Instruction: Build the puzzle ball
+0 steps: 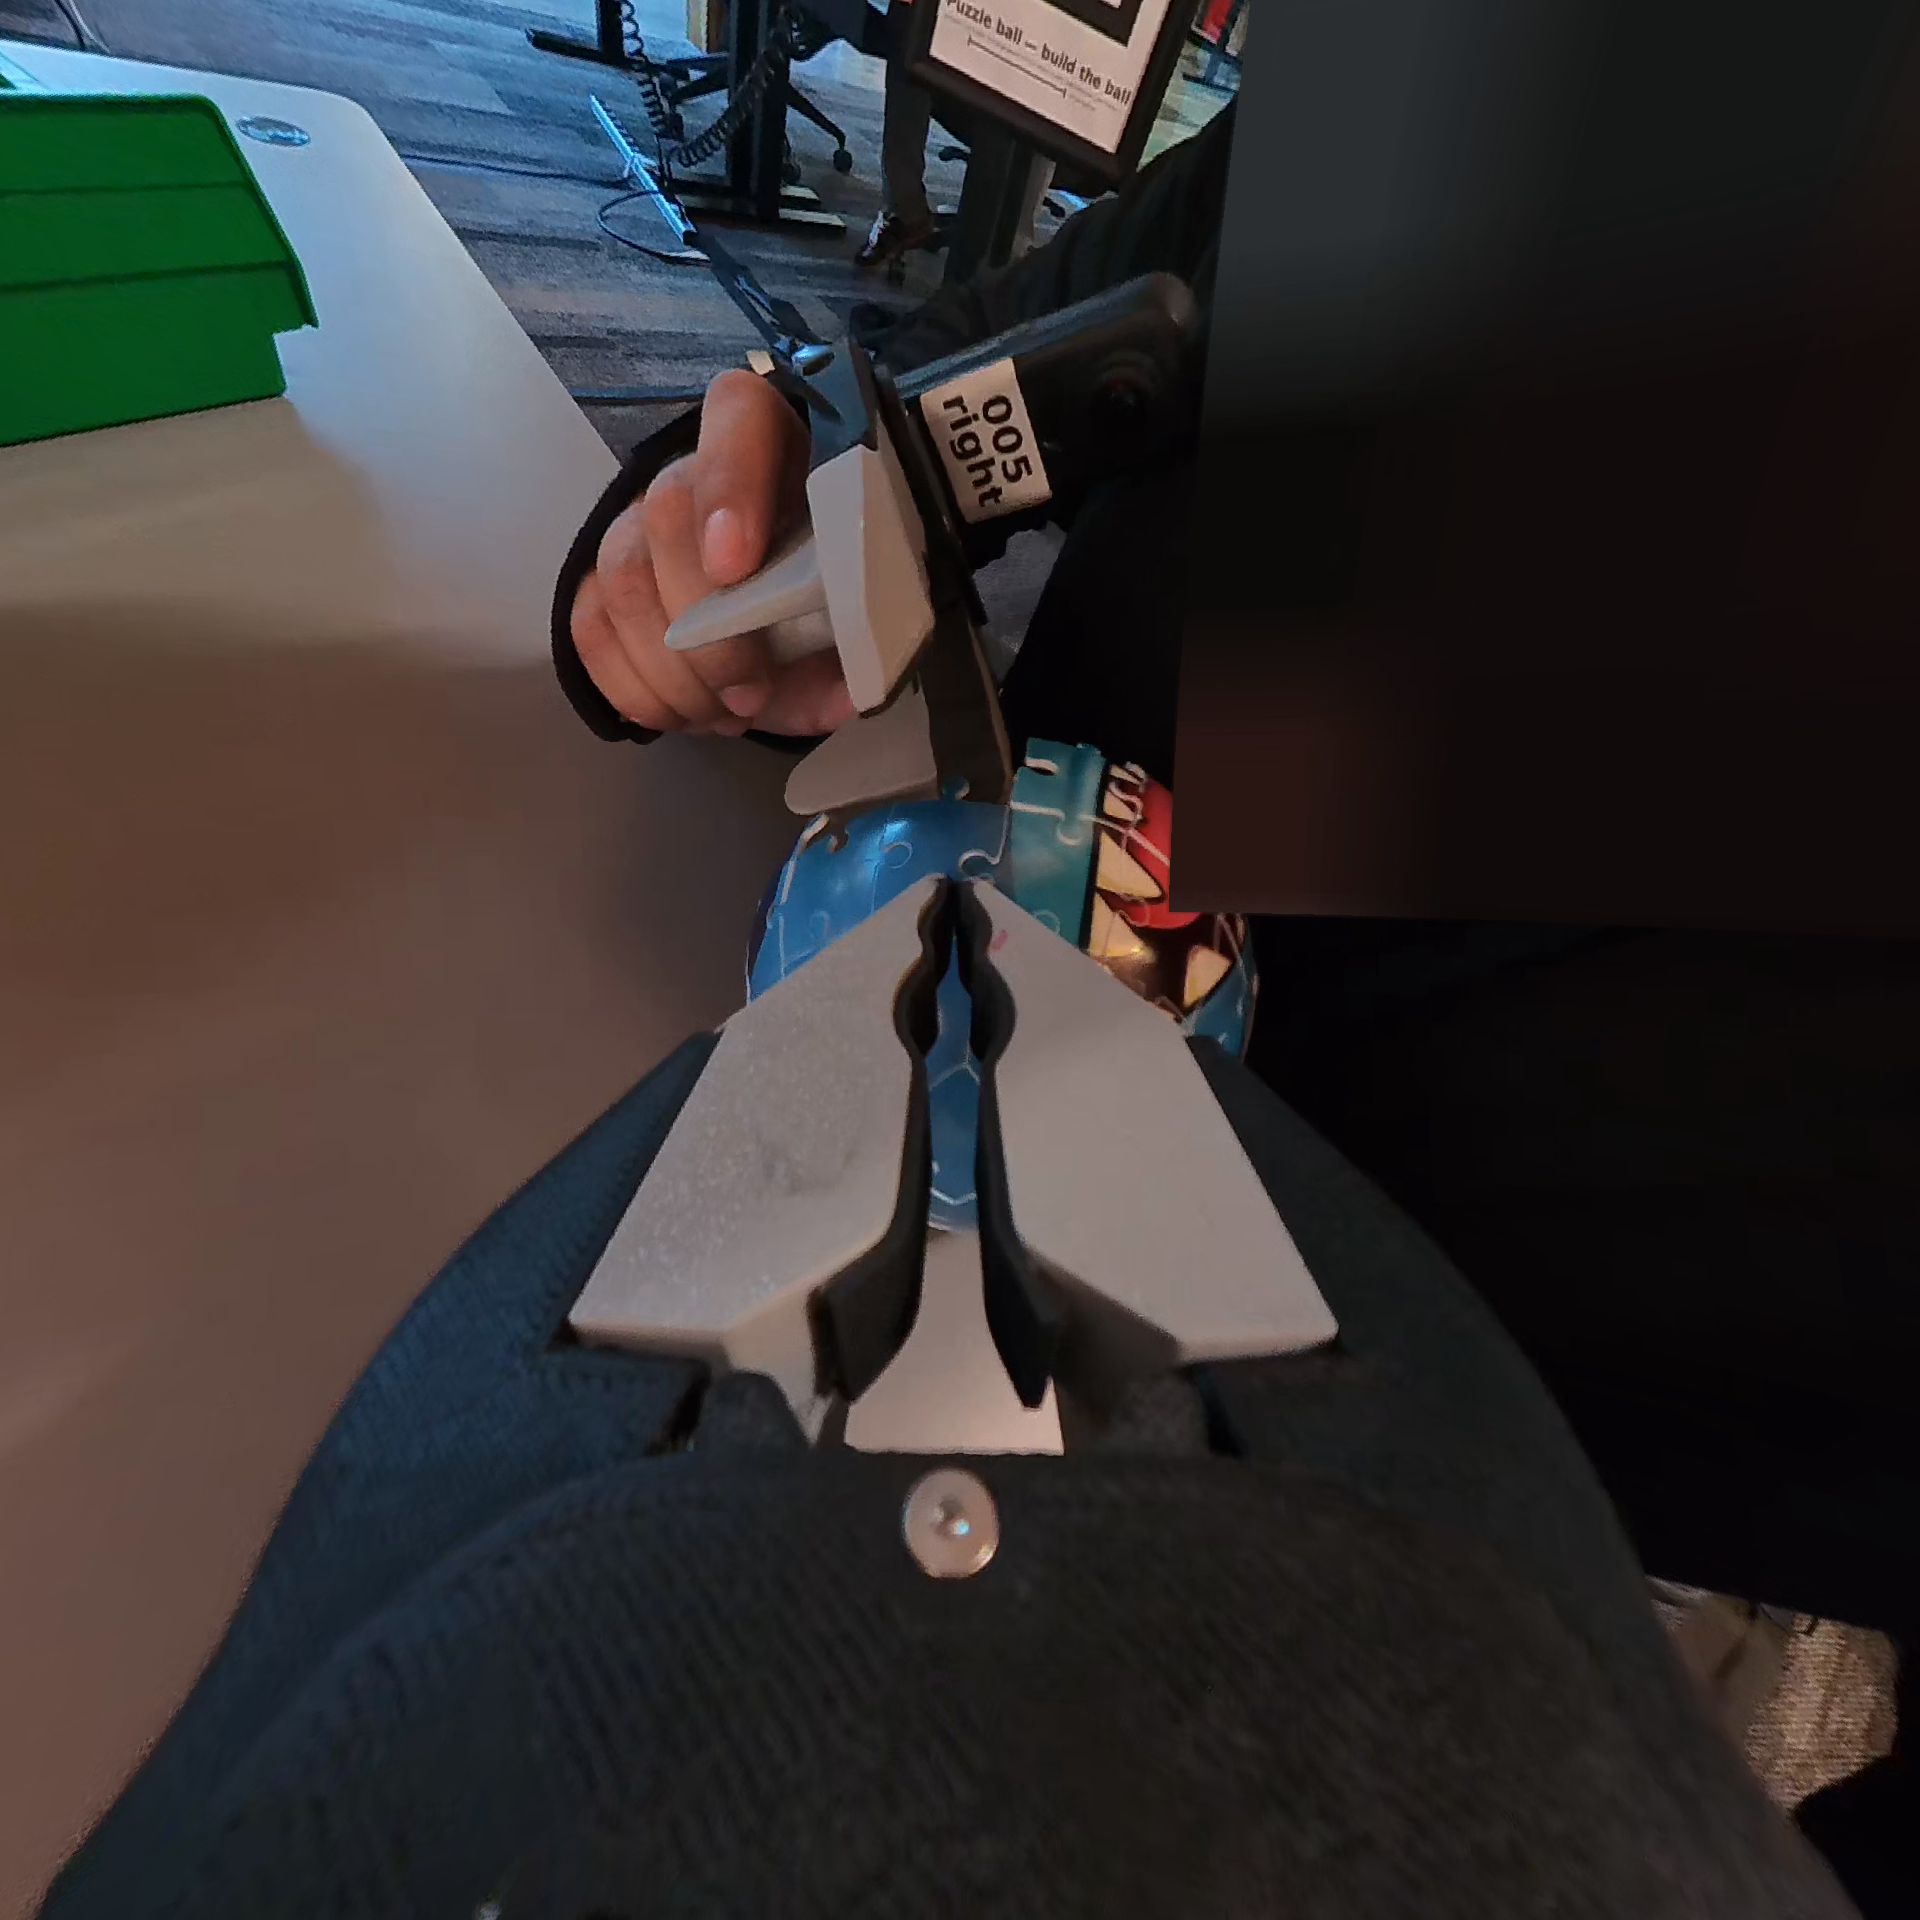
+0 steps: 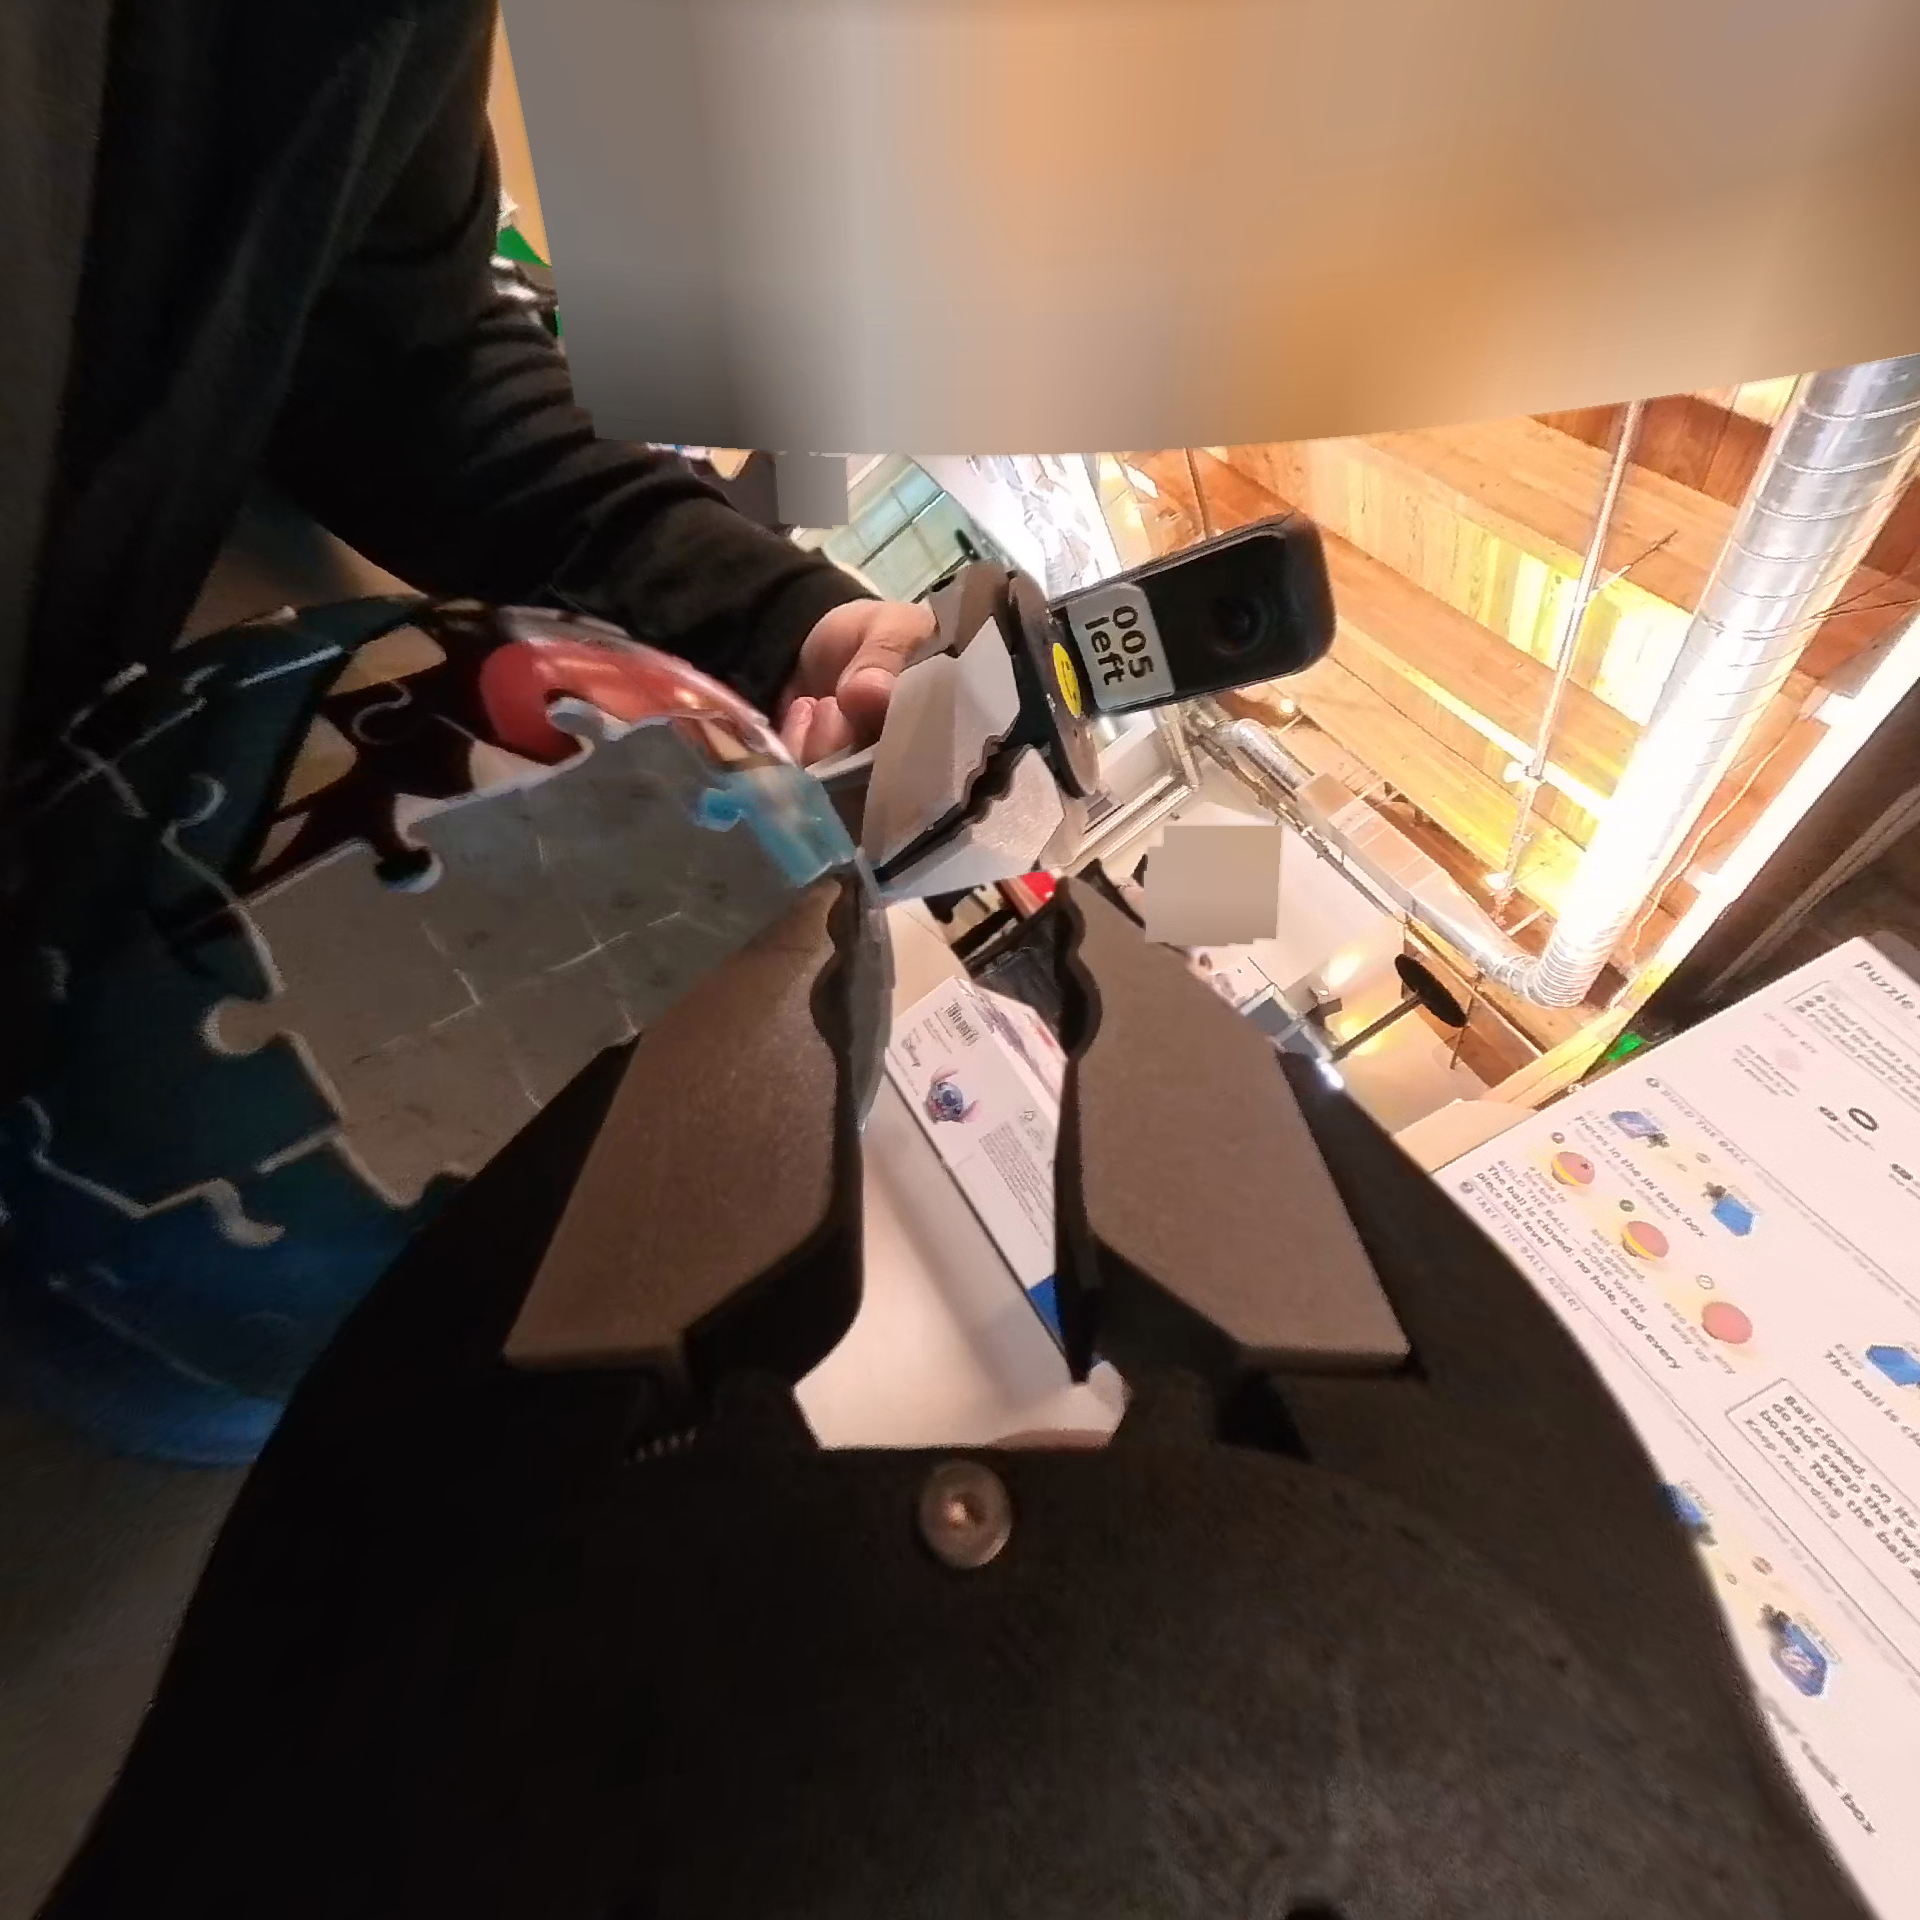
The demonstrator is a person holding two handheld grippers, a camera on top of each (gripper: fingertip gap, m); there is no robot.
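The partly built puzzle ball (image 1: 883, 873) is a blue shell with red and white picture pieces. Its grey inner side (image 2: 468, 935) faces the right wrist view. My left gripper (image 1: 954, 891) is shut on the shell's rim, and blue shows in the slit between its fingers. It also shows in the right wrist view (image 2: 883, 868), pinching a blue edge piece. My right gripper (image 2: 961, 904) is open. Its left finger (image 2: 727, 1091) lies against the shell's rim, and a thin strip of rim runs just inside it. In the left wrist view the right gripper (image 1: 732, 717) sits on top of the ball.
A green bin (image 1: 125, 260) stands at the back left of the beige table (image 1: 260, 831). A printed instruction sheet (image 2: 1662, 1299) lies to the right and a white picture box (image 2: 966, 1101) lies beyond my fingers. A person's hand (image 1: 675, 582) holds the right gripper. Less than 4 cm separates the two grippers' tips.
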